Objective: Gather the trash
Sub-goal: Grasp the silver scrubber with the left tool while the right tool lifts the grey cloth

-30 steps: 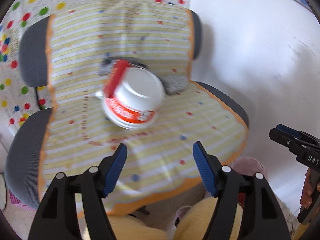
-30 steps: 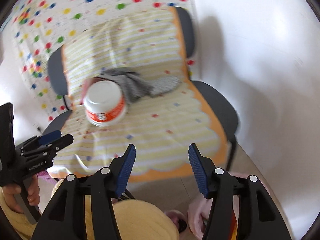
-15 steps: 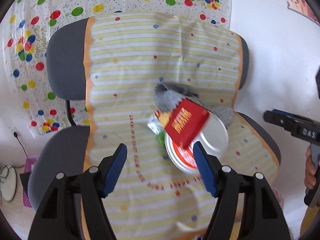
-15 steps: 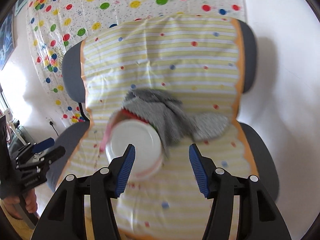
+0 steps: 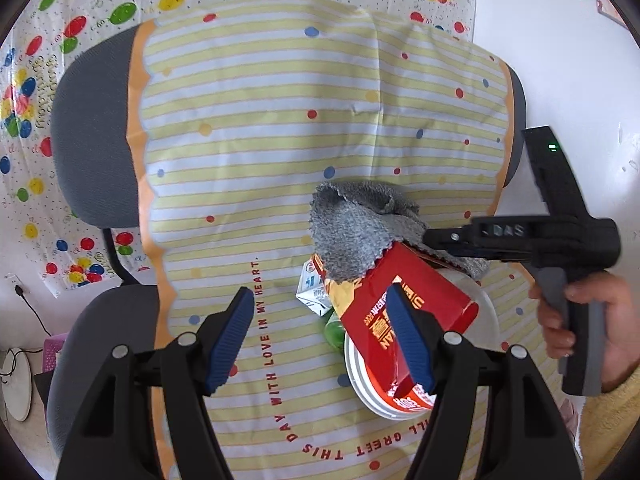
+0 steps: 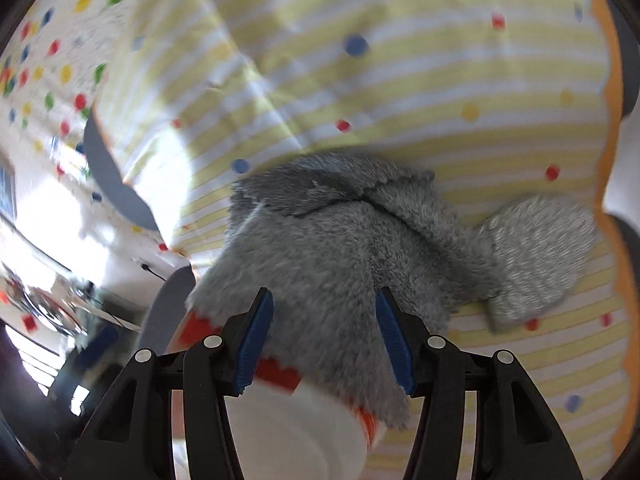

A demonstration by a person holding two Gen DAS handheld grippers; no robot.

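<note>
A pile of trash lies on the seat of a chair under a yellow striped cover (image 5: 280,128). It holds a red box (image 5: 436,300) leaning on an upturned white bowl (image 5: 488,320) with an orange-red band, a small white carton (image 5: 310,294) and a green piece (image 5: 334,330). A grey fluffy cloth (image 5: 352,224) drapes over the pile's far side. My left gripper (image 5: 320,336) is open and holds nothing; its right finger (image 5: 408,336) overlaps the red box. My right gripper (image 6: 325,344) hangs open just over the grey cloth (image 6: 340,248), with the bowl (image 6: 296,432) below it.
The chair's grey backrest (image 5: 92,140) and seat edge (image 5: 100,340) show at the left. A balloon-print sheet (image 5: 36,80) hangs on the wall behind. A hand (image 5: 580,312) holds the right gripper's handle. A cable and a round white thing (image 5: 16,384) lie on the floor.
Both grippers have moved in toward the pile. The right gripper swung in over the grey cloth, which now fills its view. In the left view the pile has shifted down and to the right.
</note>
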